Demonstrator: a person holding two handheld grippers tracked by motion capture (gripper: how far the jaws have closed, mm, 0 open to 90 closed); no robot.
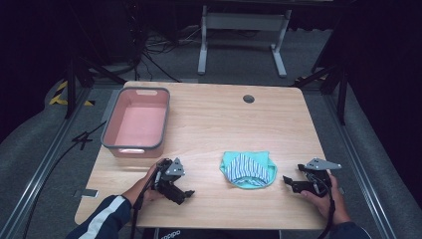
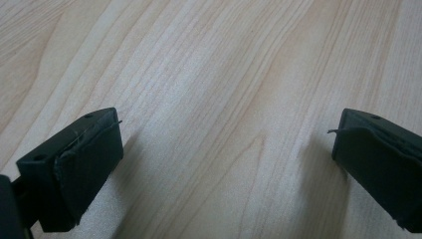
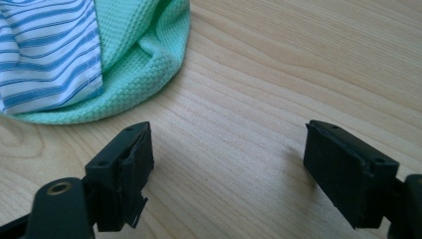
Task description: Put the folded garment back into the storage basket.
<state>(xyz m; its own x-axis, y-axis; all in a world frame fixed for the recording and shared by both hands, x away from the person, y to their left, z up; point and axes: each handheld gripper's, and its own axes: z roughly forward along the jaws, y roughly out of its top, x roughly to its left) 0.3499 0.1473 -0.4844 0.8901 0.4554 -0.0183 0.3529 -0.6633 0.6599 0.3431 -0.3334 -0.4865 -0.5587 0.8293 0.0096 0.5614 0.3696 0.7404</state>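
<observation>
While both grippers rest low on table (image 1: 209, 124), no cloth is held. Right gripper (image 3: 226, 164): jaws spread wide, empty, bare wood between pads. Folded green-and-striped cloth (image 3: 99, 55) lies just ahead, off its left jaw, not touching. Left gripper (image 2: 226, 149): jaws spread, empty, cloth well ahead of it. Pink bin (image 1: 137, 122) sits beyond left gripper. Judgement: right gripper should advance, straddle cloth edge, pinch all layers before lifting.
</observation>
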